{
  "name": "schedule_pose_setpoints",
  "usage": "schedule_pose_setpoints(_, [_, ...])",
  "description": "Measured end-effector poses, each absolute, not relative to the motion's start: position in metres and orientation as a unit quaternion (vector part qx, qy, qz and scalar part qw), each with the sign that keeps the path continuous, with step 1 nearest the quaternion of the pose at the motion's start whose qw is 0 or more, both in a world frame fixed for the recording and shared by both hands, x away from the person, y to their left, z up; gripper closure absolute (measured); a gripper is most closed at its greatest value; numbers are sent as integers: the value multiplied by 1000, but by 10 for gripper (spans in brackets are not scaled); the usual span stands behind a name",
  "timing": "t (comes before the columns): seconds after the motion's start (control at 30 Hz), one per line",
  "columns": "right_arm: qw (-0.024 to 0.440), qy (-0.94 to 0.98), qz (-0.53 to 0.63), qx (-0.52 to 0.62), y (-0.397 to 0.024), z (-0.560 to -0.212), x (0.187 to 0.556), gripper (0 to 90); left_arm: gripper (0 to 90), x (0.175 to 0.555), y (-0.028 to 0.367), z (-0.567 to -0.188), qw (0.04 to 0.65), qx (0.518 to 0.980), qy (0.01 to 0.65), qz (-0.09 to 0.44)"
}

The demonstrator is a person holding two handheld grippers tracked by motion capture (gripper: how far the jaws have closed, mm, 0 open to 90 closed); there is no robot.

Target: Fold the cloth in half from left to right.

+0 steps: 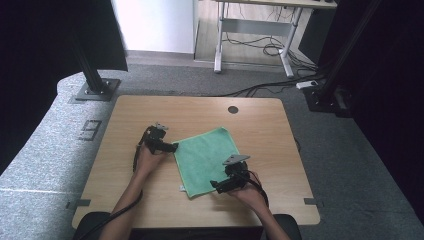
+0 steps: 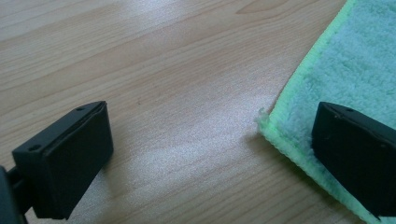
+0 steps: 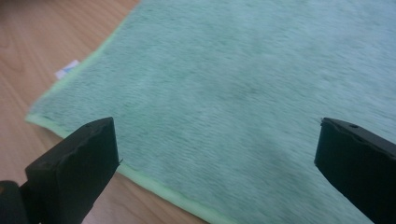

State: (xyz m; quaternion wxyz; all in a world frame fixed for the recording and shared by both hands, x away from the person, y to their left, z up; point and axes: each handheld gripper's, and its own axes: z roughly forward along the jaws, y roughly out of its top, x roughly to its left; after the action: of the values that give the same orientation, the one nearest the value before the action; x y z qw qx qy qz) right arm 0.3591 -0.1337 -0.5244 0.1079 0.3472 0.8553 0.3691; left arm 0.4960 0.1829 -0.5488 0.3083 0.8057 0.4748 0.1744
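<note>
The left gripper (image 1: 167, 146) lay low over the table (image 1: 125, 120), held in the person's left hand (image 1: 149, 159), and its two black jaws stood wide apart. In the left gripper view (image 2: 205, 149) one jaw was over bare wood and the other over the fringe of the green cloth (image 2: 355, 60), with the cloth's corner (image 2: 264, 119) lying between them, nearer the jaw on the cloth. Nothing was gripped between the jaws.

The right gripper (image 1: 220, 186) sat at the near edge of the cloth (image 1: 207, 159), held in the person's right hand (image 1: 250, 194), with a grey three-cornered plate on top of it. Its jaws were also spread wide. In the right gripper view (image 3: 217, 158) both jaws hung over the cloth's near hem (image 3: 154, 184), the cloth (image 3: 243, 84) running away beyond them, and a small white label (image 3: 67, 69) stuck out from the hem towards the left.

The cloth lay flat and spread open near the middle of the wooden table, turned at a slant so that one corner pointed towards the far side. A dark round hole (image 1: 233, 109) sat in the tabletop beyond it, well apart from the cloth. Past the table were grey carpet, black stands and a desk frame with cables on the floor
</note>
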Motion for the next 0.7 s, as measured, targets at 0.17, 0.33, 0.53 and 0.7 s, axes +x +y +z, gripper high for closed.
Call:
schedule_pose_setpoints(0.17, [103,861,369,334,-122,-524,356,2,0,496,183,-549,309,805,475,175])
schedule_pose_setpoints(0.33, [89,869,369,318,-106,-524,352,44,0,496,183,-549,309,805,475,175])
schedule_pose_setpoints(0.53, [76,878,370,295,-88,-523,346,94,0,496,183,-549,310,805,475,175])
schedule_pose_setpoints(0.7, [65,886,369,273,-74,-522,339,148,0,496,183,-549,310,805,476,175])
